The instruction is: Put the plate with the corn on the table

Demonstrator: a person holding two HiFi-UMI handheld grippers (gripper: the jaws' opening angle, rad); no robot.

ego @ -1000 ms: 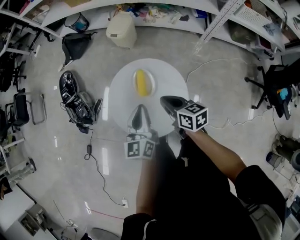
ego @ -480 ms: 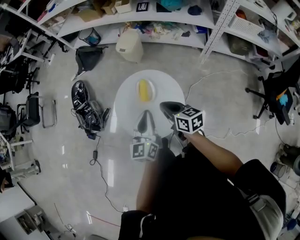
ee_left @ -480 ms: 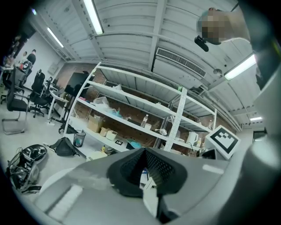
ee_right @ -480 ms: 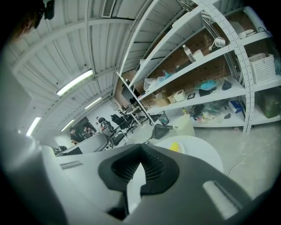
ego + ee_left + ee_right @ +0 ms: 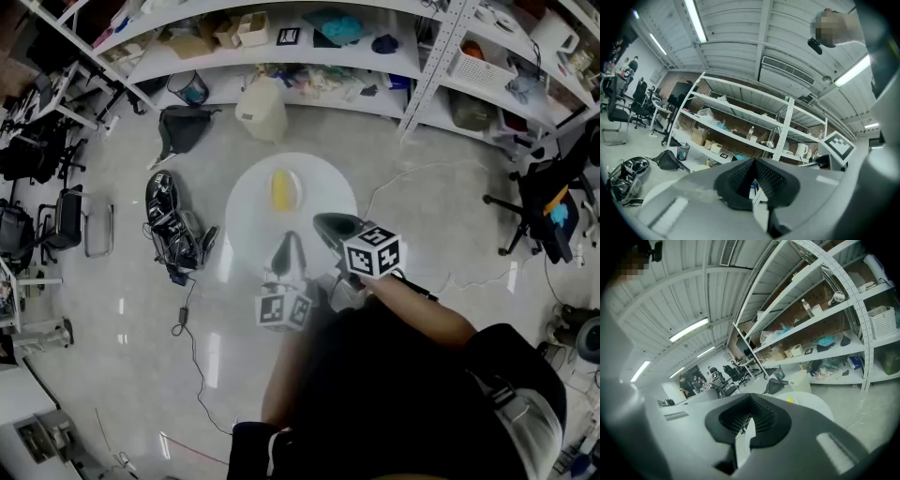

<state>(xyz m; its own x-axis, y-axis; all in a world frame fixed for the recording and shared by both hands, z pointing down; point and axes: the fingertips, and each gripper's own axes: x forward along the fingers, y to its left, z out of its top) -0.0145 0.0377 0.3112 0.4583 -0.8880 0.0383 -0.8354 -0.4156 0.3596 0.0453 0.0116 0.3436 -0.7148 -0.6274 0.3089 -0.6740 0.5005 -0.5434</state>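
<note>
The only marks are black-and-white squares on each gripper's cube and a card [image 5: 289, 36] on the shelf at top centre. The plate [image 5: 298, 192] with the corn [image 5: 282, 190] lies on the round white surface [image 5: 323, 187], toward its far edge. The left gripper [image 5: 287, 240] and right gripper [image 5: 323, 223] hover over the bare near half, both with fingers clenched on nothing. A bin [image 5: 262, 108] stands beyond the far edge, tangled gear [image 5: 173, 225] lies left, and there is open floor to the right.
</note>
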